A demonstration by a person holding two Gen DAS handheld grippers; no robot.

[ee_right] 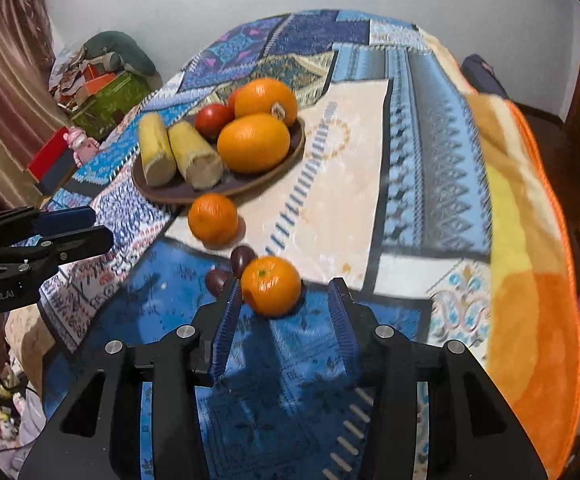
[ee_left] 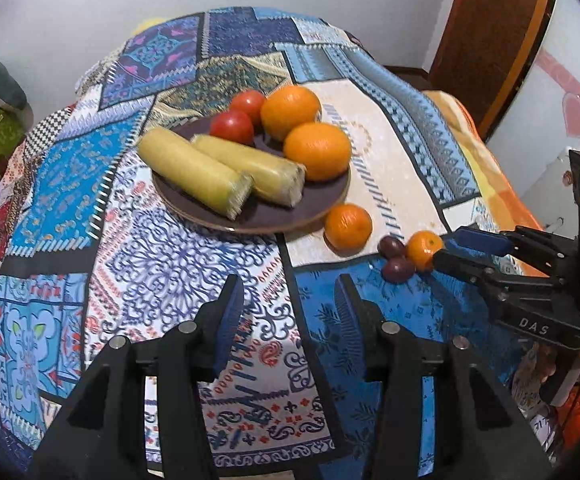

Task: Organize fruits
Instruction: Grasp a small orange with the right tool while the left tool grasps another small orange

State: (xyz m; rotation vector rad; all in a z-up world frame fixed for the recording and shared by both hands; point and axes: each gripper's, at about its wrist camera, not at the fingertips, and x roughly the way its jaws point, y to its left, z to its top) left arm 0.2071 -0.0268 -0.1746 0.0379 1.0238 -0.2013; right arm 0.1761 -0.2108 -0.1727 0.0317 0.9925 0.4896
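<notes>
Right gripper (ee_right: 283, 300) closed in on a loose tangerine (ee_right: 270, 285), jaws apart.
Left gripper (ee_left: 290, 300) idled open; the plate (ee_right: 290, 152) likely awaited the fruit after a clamp.

A home: patchwork tablecloth (ee_left: 177, 248), curtain (ee_right: 5, 64), pink toy (ee_right: 81, 142)

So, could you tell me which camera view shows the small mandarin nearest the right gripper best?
The right wrist view: the mandarin sits large and whole just ahead of the open right gripper. The left wrist view shows it small, partly hidden by that gripper's fingertips.
</notes>
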